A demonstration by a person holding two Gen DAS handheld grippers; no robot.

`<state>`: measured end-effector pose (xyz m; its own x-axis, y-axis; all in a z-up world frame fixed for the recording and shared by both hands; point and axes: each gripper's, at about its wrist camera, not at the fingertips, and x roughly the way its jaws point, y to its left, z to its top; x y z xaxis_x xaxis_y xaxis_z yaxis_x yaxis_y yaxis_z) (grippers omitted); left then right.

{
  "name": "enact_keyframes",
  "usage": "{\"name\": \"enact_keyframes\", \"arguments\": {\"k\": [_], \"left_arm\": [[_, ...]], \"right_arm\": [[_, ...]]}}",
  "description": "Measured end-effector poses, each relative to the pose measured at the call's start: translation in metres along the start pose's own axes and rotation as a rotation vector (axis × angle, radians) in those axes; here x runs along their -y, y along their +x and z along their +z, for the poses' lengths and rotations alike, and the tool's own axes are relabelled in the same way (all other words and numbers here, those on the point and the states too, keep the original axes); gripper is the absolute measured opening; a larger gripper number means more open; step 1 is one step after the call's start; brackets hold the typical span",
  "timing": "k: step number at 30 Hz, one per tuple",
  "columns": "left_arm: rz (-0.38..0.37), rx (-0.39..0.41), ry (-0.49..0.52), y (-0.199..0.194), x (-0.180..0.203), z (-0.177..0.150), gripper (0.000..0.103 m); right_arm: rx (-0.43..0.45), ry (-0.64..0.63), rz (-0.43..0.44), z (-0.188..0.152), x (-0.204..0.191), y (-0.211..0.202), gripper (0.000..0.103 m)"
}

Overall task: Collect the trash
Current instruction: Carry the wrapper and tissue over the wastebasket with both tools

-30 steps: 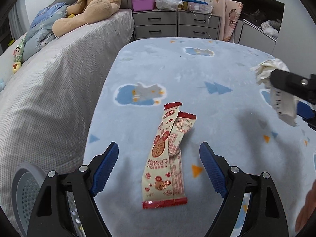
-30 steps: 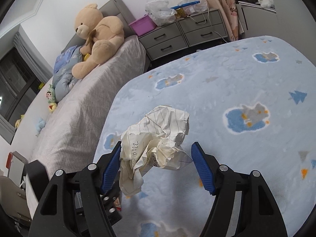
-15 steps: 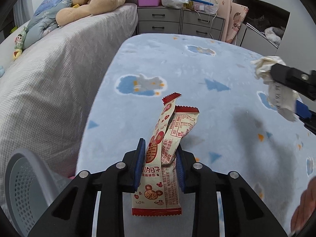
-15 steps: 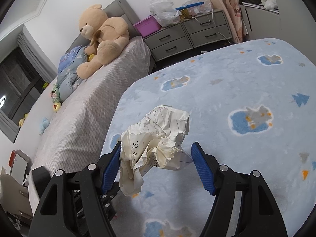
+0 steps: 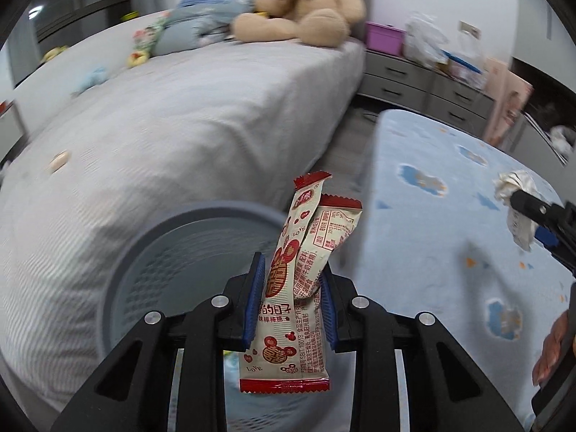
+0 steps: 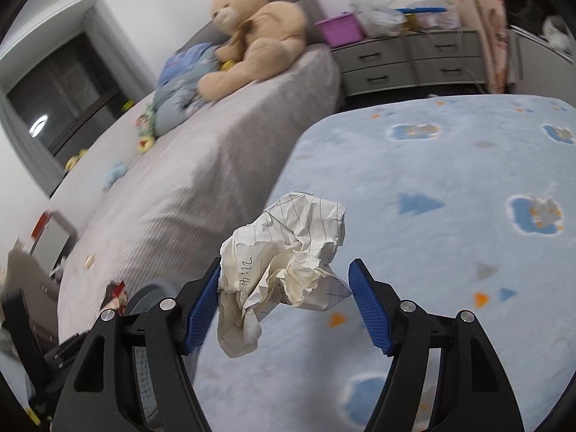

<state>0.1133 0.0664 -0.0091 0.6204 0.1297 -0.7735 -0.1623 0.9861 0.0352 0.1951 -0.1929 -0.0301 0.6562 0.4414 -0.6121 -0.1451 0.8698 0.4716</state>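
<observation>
Left wrist view: my left gripper (image 5: pixel 291 300) pinches two snack wrappers (image 5: pixel 300 280) between its blue pads (image 5: pixel 255 302). Both wrappers are cream with red print and red crimped ends; they stand roughly upright, tops projecting beyond the fingertips and the longer one's bottom edge hanging below the pads. The jaws have closed on them within the last second. A round grey-blue trash basket (image 5: pixel 151 237) with perforated walls sits directly beyond the wrappers, with its rim just left of them and its opening facing the camera. The basket stands against the foot of a grey bed (image 5: pixel 187 115). A blue patterned rug (image 5: pixel 450 237) lies to the right of the basket.

Right wrist view: my right gripper (image 6: pixel 284 302) holds a crumpled ball of lined paper (image 6: pixel 284 252). The paper touches the left pad and a corner of it reaches the right pad; the jaws stand fairly wide around it. The paper hangs over the edge of the rug, right of the basket (image 6: pixel 147 295), whose rim shows behind the left finger. A teddy bear (image 6: pixel 252 28) sits at the far end of the bed, well apart from the basket.
</observation>
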Motion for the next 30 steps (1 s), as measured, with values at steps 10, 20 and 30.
{"name": "enact_keyframes", "arguments": {"k": [10,20,30], "left_arm": [[0.136,-0.061,-0.106,-0.004,-0.077,-0.036,0.028],[0.151,-0.064,-0.132,0.001,-0.087,-0.047,0.028],[0.155,-0.055,-0.152,0.007,-0.088,-0.049,0.028]], "right_arm": [[-0.128,-0.192,0.203,-0.044,-0.094,0.032,0.068],[-0.227,-0.309,0.249,-0.084,-0.136,0.055,0.069],[-0.246,-0.323,0.269,-0.083,-0.138,0.059,0.07]]}}
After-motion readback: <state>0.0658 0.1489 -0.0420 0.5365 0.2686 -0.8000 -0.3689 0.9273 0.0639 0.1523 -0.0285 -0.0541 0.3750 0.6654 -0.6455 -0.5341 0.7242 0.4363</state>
